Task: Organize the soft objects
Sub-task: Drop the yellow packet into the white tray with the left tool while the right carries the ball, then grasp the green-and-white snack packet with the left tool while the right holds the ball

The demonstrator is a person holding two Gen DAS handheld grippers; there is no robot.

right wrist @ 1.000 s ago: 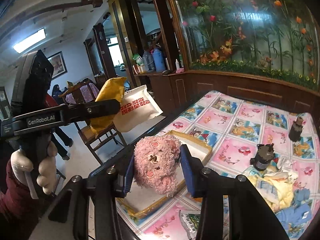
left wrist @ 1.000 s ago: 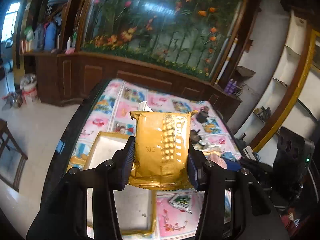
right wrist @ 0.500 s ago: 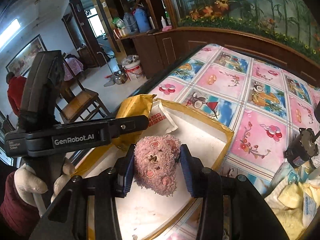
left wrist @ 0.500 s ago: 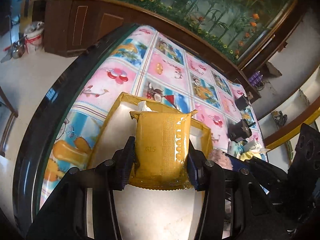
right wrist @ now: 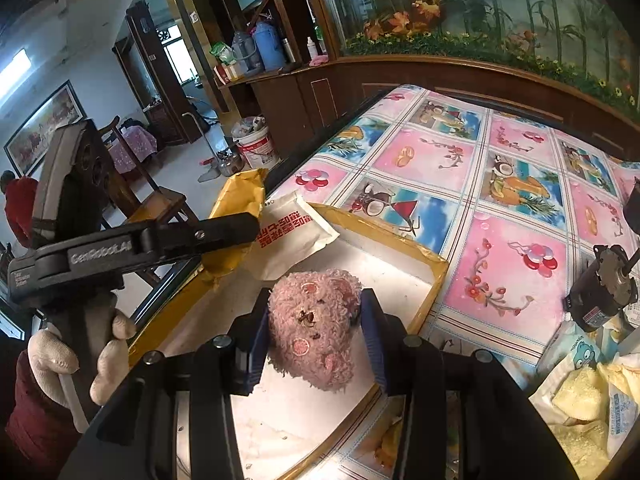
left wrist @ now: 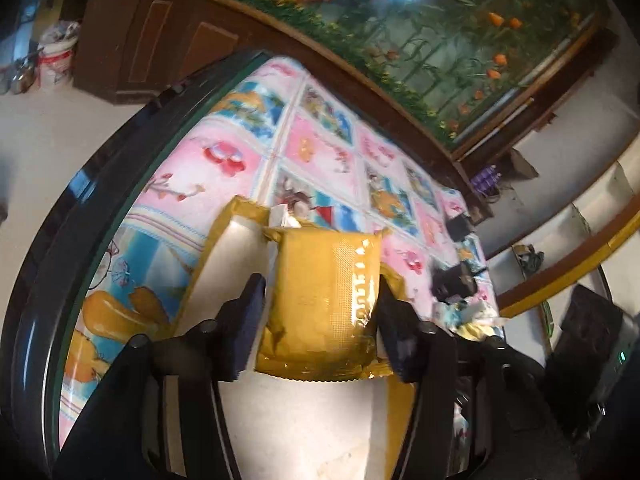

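My left gripper is shut on a soft yellow packet and holds it over the white tray with yellow rim. A white packet with red print hangs behind the yellow one, above the tray's far corner. My right gripper is shut on a pink plush toy, low over the same tray. The left gripper shows side-on in the right wrist view, held by a gloved hand.
The tray sits at the near-left corner of a table with a colourful picture cloth. Small dark motors and soft white and yellow packets lie at the right. A dark table edge and chair stand at the left.
Both grippers have moved lower and closer over the tray, each still holding its object. The left gripper's jaws look a little wider around the yellow packet.
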